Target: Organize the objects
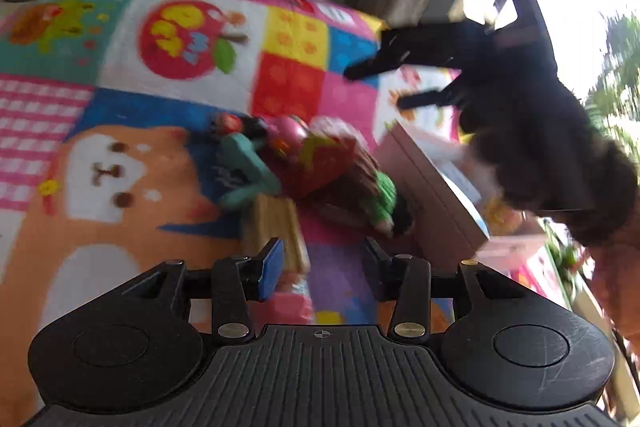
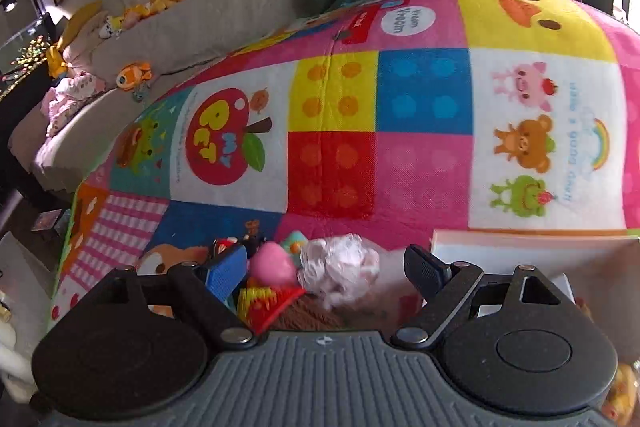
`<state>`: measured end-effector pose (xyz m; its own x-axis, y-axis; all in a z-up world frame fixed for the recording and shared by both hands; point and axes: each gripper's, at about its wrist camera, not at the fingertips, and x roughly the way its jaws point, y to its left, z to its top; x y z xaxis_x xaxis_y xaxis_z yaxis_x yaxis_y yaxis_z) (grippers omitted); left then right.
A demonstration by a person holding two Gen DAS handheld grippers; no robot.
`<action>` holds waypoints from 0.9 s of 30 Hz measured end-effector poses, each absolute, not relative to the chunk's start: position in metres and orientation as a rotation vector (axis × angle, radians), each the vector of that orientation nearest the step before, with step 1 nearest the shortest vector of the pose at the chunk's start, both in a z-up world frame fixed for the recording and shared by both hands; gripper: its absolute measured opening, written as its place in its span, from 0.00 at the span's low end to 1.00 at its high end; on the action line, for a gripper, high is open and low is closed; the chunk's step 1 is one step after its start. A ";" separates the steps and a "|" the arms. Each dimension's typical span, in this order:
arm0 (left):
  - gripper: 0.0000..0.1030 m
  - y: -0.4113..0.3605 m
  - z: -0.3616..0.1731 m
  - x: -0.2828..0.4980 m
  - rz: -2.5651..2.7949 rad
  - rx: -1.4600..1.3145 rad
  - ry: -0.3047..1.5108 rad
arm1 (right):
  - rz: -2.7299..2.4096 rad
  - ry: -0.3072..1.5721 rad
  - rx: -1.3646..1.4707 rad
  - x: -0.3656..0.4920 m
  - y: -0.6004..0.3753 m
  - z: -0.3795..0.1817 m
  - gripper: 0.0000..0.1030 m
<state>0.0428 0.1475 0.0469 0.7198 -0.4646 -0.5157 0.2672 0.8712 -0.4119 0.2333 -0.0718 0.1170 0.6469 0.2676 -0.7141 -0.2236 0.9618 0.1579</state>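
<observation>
A heap of small toys lies on a colourful patchwork mat (image 1: pixel 160 99). It holds a teal piece (image 1: pixel 244 167), a pink ball (image 1: pixel 289 135), a red and yellow toy (image 1: pixel 324 159) and a brown knitted toy with a green end (image 1: pixel 370 193). A wooden block (image 1: pixel 280 227) lies just ahead of my left gripper (image 1: pixel 322 263), which stands open with nothing pressed between its pads. My right gripper (image 1: pixel 384 85) hovers open beyond the heap. In the right wrist view my right gripper (image 2: pixel 326 273) is wide open above a pink egg-shaped toy (image 2: pixel 274 265) and a frilly white-pink toy (image 2: pixel 340 265).
A cardboard box (image 1: pixel 432 187) stands right of the heap, and its pale rim (image 2: pixel 520 247) shows beside my right finger. A beige couch (image 2: pixel 208 15) with plush toys (image 2: pixel 134 75) runs behind the mat (image 2: pixel 420 95). A person's dark sleeve (image 1: pixel 540 147) fills the right side.
</observation>
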 end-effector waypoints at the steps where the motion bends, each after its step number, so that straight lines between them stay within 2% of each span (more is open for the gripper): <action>1: 0.45 0.159 0.048 0.037 -0.377 -0.354 0.620 | 0.247 0.832 0.014 0.248 -0.058 0.107 0.83; 2: 0.45 0.172 0.050 0.033 -0.335 -0.393 0.591 | 0.218 0.847 -0.029 0.260 -0.048 0.097 0.80; 3: 0.45 0.183 0.049 0.030 -0.302 -0.424 0.569 | 0.193 0.876 -0.063 0.268 -0.041 0.085 0.71; 4: 0.45 0.193 0.048 0.027 -0.272 -0.457 0.553 | 0.177 0.917 -0.083 0.272 -0.037 0.075 0.56; 6: 0.45 0.205 0.045 0.027 -0.240 -0.507 0.549 | 0.191 0.978 -0.077 0.264 -0.038 0.061 0.41; 8: 0.45 0.213 0.041 0.028 -0.239 -0.549 0.556 | 0.275 0.984 -0.080 0.232 -0.045 0.065 0.41; 14: 0.45 0.200 0.039 0.031 -0.283 -0.553 0.582 | 0.528 0.994 -0.171 0.097 -0.062 0.087 0.45; 15: 0.45 0.195 0.040 0.029 -0.297 -0.543 0.582 | 0.530 0.995 -0.198 0.081 -0.065 0.087 0.53; 16: 0.45 0.189 0.043 0.025 -0.315 -0.528 0.579 | 0.526 0.989 -0.212 0.067 -0.070 0.085 0.67; 18: 0.45 0.178 0.050 0.016 -0.356 -0.496 0.567 | 0.498 0.974 -0.226 0.046 -0.083 0.079 0.79; 21: 0.45 0.159 0.060 0.001 -0.405 -0.440 0.557 | 0.421 0.939 -0.244 0.024 -0.110 0.077 0.79; 25: 0.45 0.124 0.067 -0.015 -0.510 -0.370 0.592 | 0.244 0.776 -0.316 -0.006 -0.149 0.088 0.79; 27: 0.45 0.101 0.068 -0.022 -0.568 -0.328 0.619 | 0.196 0.737 -0.291 -0.020 -0.171 0.093 0.83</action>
<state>-0.0224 0.1006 0.0678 0.6704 -0.5887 -0.4517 0.3988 0.7992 -0.4497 -0.0200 -0.1714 0.0925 0.7252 0.0732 -0.6846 -0.2762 0.9417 -0.1919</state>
